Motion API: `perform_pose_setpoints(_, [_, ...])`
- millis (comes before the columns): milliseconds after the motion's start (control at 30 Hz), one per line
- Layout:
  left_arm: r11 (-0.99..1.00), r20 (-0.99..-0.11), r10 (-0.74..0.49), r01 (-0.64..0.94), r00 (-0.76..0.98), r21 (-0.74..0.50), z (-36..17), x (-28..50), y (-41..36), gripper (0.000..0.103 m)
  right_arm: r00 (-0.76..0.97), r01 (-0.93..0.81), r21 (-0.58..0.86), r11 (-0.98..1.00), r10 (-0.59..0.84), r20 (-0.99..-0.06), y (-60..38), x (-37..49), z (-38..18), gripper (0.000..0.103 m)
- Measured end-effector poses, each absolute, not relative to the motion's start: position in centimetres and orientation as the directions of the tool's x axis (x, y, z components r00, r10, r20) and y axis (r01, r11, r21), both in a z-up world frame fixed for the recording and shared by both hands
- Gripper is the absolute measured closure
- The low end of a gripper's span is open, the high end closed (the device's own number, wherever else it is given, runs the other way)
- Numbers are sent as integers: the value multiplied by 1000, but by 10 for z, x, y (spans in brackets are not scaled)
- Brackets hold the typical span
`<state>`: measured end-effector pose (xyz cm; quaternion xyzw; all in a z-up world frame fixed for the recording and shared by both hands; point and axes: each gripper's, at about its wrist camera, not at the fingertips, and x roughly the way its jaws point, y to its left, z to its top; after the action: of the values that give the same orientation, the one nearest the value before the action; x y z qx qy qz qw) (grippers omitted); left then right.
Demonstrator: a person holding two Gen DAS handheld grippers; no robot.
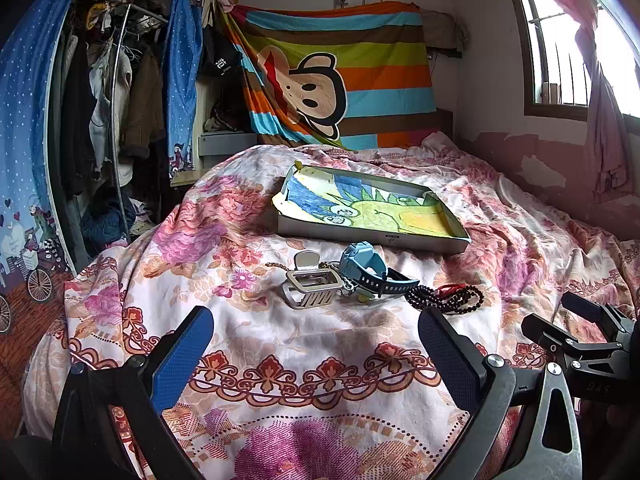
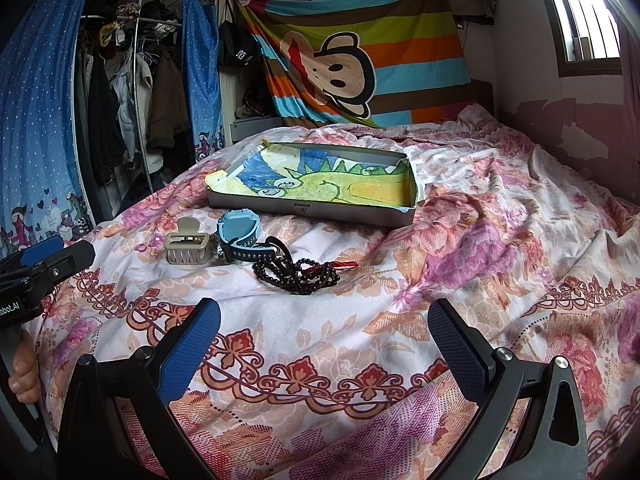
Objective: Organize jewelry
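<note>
On the floral bedspread lie a beige hair claw clip point(image 1: 310, 286) point(image 2: 187, 246), a light blue watch point(image 1: 370, 272) point(image 2: 240, 240) and a string of dark beads with a red cord point(image 1: 446, 298) point(image 2: 298, 272). A thin chain point(image 1: 278, 266) peeks out left of the clip. Behind them sits a shallow grey box lined with a crayon drawing point(image 1: 372, 236) point(image 2: 316, 210). My left gripper point(image 1: 316, 336) is open and empty, just short of the clip. My right gripper point(image 2: 324, 326) is open and empty, just short of the beads. Each gripper shows at the edge of the other's view.
An open wardrobe with hanging clothes and a blue curtain point(image 1: 28, 120) stands at the left of the bed. A striped monkey sheet point(image 1: 340, 76) hangs at the headboard. A window point(image 1: 576, 40) is at the right wall.
</note>
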<state>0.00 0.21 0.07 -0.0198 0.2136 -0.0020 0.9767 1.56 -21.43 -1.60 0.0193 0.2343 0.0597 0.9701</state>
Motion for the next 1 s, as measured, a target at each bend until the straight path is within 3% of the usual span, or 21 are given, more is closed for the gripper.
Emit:
perform_pose_setpoints(600, [999, -432, -26, 3, 901, -54, 1, 1, 1, 0, 876, -67, 70, 995, 92, -474, -221, 20, -12, 1])
perform_pose_setpoints(1000, [993, -561, -99, 41, 822, -115, -3, 58, 21, 0, 796, -184, 51, 982, 179, -578, -237, 51, -10, 1])
